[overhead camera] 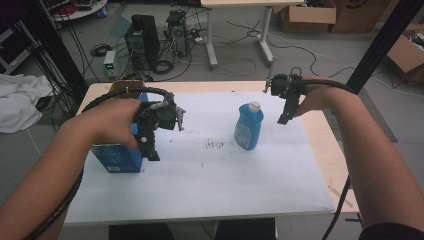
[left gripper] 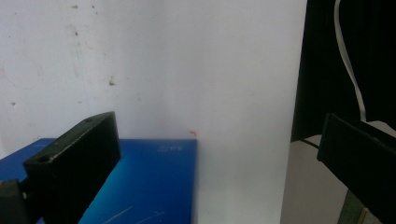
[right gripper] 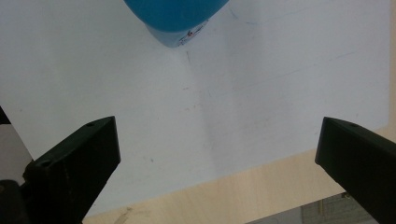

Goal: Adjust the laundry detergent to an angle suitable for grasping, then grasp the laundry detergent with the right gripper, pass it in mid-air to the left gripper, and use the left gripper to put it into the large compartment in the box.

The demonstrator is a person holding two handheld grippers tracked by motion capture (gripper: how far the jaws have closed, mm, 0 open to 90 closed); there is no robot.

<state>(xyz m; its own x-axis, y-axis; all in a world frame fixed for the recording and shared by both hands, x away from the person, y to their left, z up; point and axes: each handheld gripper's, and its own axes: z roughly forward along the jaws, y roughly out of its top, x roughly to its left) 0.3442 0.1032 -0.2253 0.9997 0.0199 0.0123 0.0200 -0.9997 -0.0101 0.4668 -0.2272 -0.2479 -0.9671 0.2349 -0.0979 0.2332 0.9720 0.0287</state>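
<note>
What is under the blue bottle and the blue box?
The blue bottle stands upright on a white sheet that covers most of the wooden table. The blue box rests on the same sheet, near its left edge. The table surface beneath the sheet is hidden.

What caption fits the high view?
Two hand-held tongs hang open over a white sheet: left tongs above a blue box, right tongs beside a blue bottle.

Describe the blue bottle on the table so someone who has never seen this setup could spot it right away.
Start at the white sheet covering the wooden table. The blue bottle stands upright right of the sheet's middle, near the right gripper. Its white cap and rounded body set it apart from the square-edged blue box at the sheet's left.
</note>
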